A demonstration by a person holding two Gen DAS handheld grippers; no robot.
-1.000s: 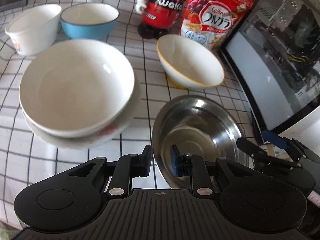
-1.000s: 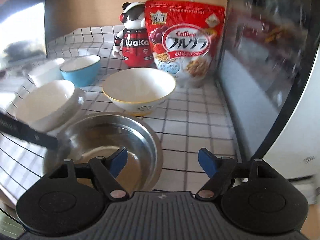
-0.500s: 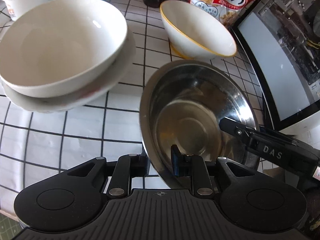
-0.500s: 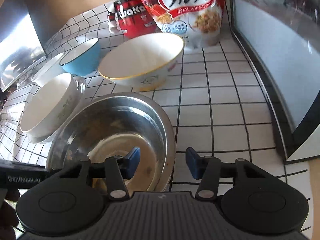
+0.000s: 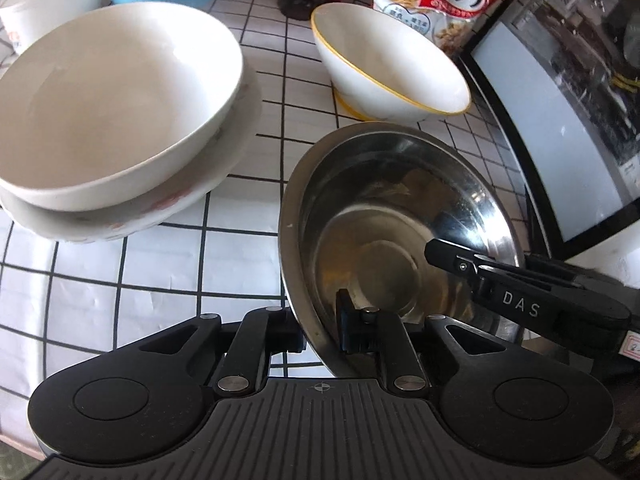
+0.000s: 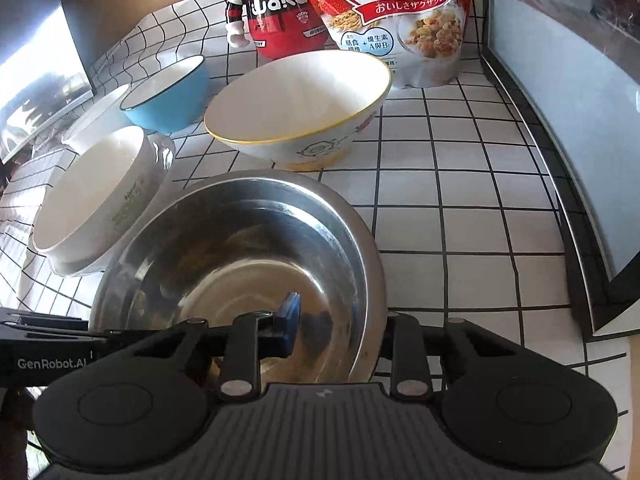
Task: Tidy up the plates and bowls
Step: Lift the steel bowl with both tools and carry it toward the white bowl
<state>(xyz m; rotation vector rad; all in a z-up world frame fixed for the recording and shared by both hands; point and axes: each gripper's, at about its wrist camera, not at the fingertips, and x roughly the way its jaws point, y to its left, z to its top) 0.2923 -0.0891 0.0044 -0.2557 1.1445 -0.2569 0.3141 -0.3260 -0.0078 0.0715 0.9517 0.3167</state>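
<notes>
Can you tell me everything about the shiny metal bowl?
The shiny metal bowl is round, silvery steel, empty, with a wide flat rim and a mirror-like inside. It sits on the checked cloth, just in front of the yellow-rimmed bowl. The left claw pinches its rim on one side, the right claw on the other.

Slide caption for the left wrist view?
Left gripper clamped on the near rim of the round stainless-steel bowl; right gripper on its opposite rim.
</notes>
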